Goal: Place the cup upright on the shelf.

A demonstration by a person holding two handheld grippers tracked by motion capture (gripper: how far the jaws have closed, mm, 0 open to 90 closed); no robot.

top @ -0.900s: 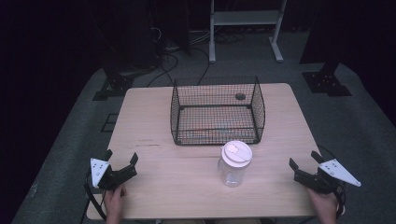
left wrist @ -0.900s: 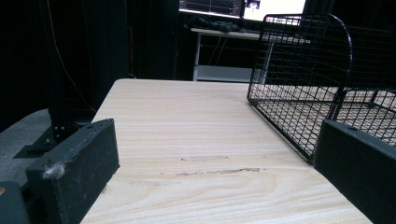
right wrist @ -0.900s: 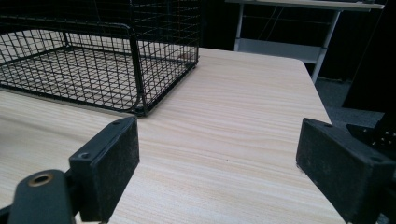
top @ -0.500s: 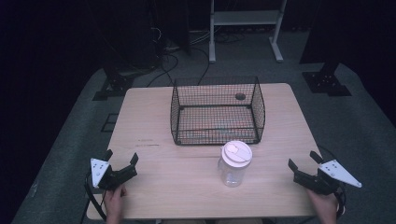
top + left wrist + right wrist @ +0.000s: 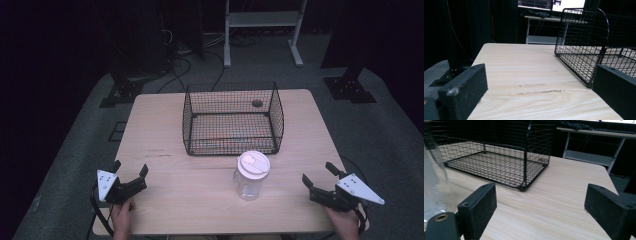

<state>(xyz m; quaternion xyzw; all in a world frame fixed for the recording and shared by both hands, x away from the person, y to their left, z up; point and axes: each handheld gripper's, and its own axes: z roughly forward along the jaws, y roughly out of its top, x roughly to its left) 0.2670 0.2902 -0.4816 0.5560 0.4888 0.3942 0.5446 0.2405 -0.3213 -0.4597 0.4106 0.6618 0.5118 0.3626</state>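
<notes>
A light wooden table point(image 5: 165, 130) carries a black wire basket point(image 5: 232, 120) toward its far middle and, just in front of the basket's near right corner, a clear plastic jar point(image 5: 250, 176) with a white lid point(image 5: 253, 163), standing upright. The left gripper point(image 5: 131, 177) sits low at the near left corner of the table, held by a hand point(image 5: 122, 216), its jaws spread wide with nothing between them; from the left gripper view, bare tabletop point(image 5: 529, 82) lies between the jaws and the basket point(image 5: 584, 42) stands ahead to the right. The right gripper point(image 5: 317, 179) rests at the near right corner, jaws likewise wide apart and empty. In the right gripper view the jar point(image 5: 434, 177) shows at the left edge, well apart from both jaws.
</notes>
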